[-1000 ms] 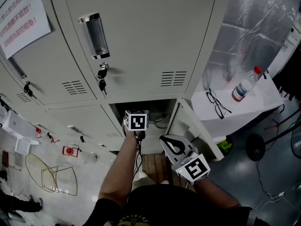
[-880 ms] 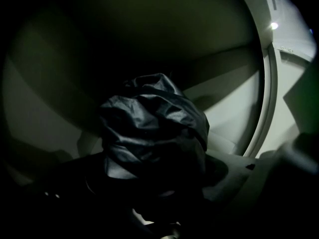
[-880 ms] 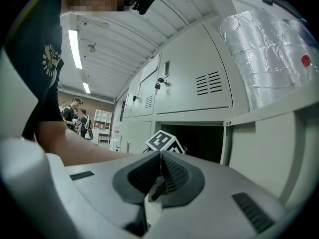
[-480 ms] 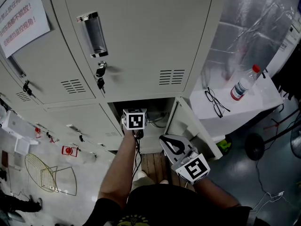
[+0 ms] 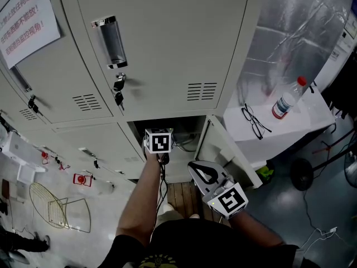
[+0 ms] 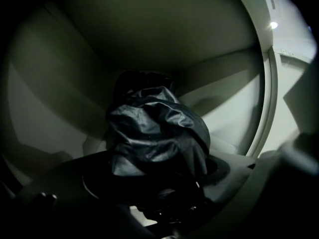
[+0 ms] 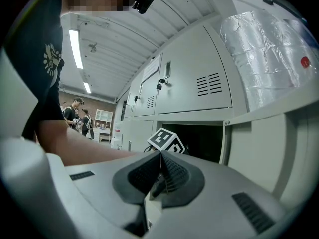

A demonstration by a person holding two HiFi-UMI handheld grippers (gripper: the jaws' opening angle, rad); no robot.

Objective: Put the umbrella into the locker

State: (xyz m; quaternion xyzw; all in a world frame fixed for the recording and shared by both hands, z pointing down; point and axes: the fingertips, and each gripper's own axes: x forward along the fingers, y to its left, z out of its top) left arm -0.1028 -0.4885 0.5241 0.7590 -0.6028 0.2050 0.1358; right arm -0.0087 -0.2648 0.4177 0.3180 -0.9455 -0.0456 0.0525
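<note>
**Q:** Where is the umbrella (image 6: 157, 128)?

**A:** Inside the locker (image 6: 227, 108), between the left hand-held gripper's (image 6: 159, 168) spread jaws, which have just been opening, presumably for release. The right hand-held gripper (image 7: 160, 166), outside the locker, is pressed together and empty.

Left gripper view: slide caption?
Left gripper, jaws just opening, with the black umbrella between them inside the locker.

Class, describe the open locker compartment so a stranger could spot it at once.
Find the wall of grey lockers. Under the large door with the chrome handle is the open compartment. Only it shows a dark inside, its door swung out rightward.
</note>
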